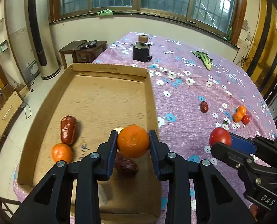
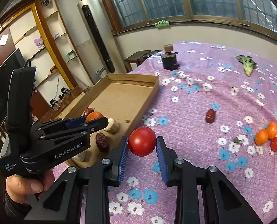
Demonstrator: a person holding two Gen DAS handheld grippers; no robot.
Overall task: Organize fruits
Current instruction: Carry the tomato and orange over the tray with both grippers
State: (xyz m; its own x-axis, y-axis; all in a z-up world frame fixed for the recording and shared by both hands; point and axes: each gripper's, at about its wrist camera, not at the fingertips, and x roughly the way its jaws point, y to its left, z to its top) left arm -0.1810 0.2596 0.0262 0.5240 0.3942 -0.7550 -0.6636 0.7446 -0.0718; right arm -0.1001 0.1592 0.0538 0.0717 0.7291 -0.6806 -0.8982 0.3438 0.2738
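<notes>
1. At the left, a shallow cardboard tray (image 1: 108, 97) lies on the table's purple floral tablecloth (image 1: 190, 97), its far wall toward 12 o'clock.
2. Inside the tray, near its left wall, a red date (image 1: 69, 129) lies with a small mandarin (image 1: 61, 152) touching it at 7 o'clock.
3. The left gripper (image 1: 133, 141) is clamped on a mandarin orange (image 1: 133, 141), both blue pads pressing its sides, and holds it in the air over the near part of the tray, close to the tray's right wall.
4. A second, darker red date (image 1: 126, 165) lies on the tray floor at 6 o'clock from the held orange. A pale, off-white object (image 2: 112, 125) lies on the floor behind it, partly hidden; I cannot tell what it is.
5. In the right wrist view a person's hand (image 2: 26, 183) grips the handle of the left gripper at the lower left.
6. The right gripper (image 2: 142, 141) is closed on a red tomato (image 2: 142, 141), pads against both sides, and holds it above the cloth just outside the tray's right wall.
7. On the cloth at 2 o'clock from the held tomato lies a loose red date (image 2: 210, 116), well apart from the rest.
8. Farther right, at 3 o'clock, two mandarins (image 2: 267, 133) touch each other, with a small tomato (image 2: 276, 143) touching them at 5 o'clock.
9. At the far end of the table a dark cylindrical object (image 2: 169, 60) with a tan round top stands at 12 o'clock, and a leafy green vegetable (image 2: 247, 65) lies at 1 o'clock.
</notes>
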